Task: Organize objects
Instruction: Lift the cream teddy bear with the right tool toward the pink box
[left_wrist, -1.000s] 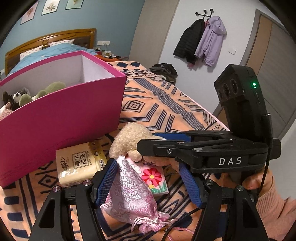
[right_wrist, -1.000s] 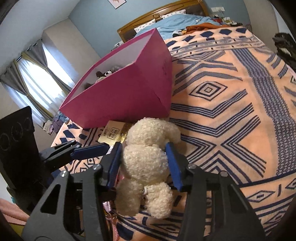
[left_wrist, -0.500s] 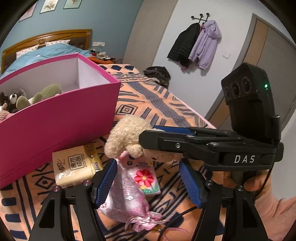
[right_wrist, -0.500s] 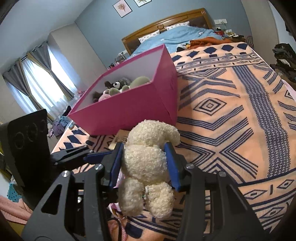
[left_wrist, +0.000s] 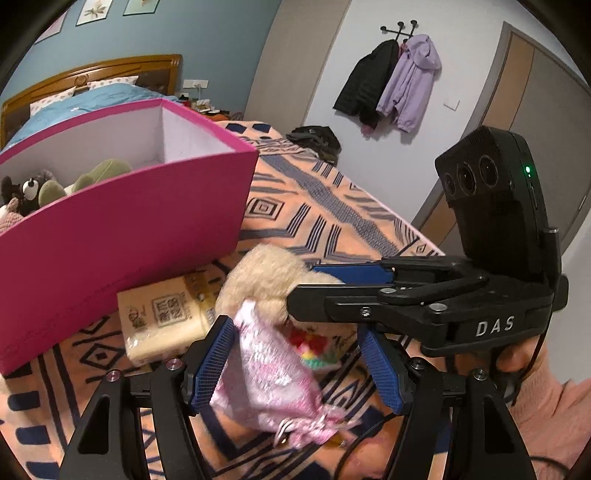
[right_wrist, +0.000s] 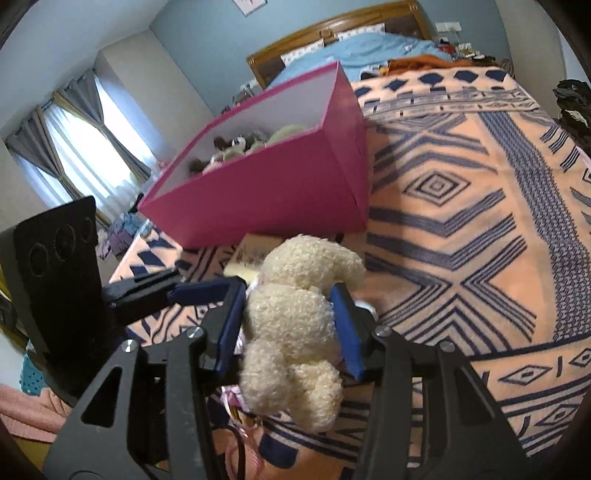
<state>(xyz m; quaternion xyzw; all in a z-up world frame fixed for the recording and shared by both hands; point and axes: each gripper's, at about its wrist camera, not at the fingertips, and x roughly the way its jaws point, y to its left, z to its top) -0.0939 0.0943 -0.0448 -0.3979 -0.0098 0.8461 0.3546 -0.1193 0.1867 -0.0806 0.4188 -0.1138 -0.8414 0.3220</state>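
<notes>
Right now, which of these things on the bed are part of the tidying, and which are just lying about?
Part of the job:
- cream plush toy, between the right claw's opening jaws
- pink satin pouch, between the left claw's jaws
- pink box already holding soft toys
- tissue pack
- flower-print card

Just lying about:
- coats on the wall hook
- dark clothes at the bed's edge

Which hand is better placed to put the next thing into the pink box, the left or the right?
Probably the right. Its tongs already have the cream plush toy between the blue pads, though the jaws are opening. The left tongs stand open around the pink pouch. The pink box lies straight ahead.
</notes>
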